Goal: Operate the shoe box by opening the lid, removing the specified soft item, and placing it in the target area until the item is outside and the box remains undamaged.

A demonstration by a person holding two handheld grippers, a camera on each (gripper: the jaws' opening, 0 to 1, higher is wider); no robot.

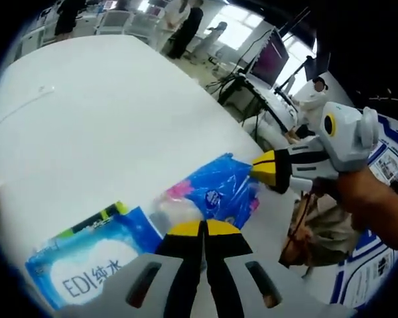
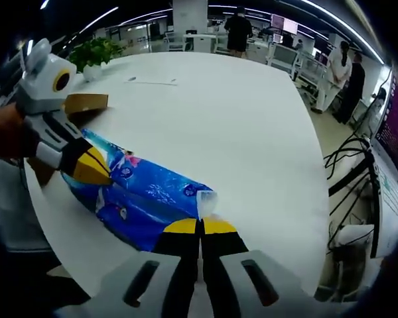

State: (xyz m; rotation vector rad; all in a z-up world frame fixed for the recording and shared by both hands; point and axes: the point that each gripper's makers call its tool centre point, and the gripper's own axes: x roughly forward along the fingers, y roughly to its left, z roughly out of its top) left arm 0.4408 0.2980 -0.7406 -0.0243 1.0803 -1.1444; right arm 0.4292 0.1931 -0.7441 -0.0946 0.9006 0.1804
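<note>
Centrally, the blue soft pack (printed plastic wrap) lies on the white table. At lower centre of the right gripper view, the right gripper is clenched on the pack's edge. The left gripper, jaws together, rests beside a wipes packet at lower left of its view.

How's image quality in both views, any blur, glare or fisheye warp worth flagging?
Left gripper view: the white table is blown out by overhead light, the blue tissue pack is soft with blur, and the windows behind glare. Right gripper view: sharper, the pack's print reads clearly, the table edge bows strongly from fisheye, and ceiling strip lights streak. Both views: own jaws in focus, pressed together.
</note>
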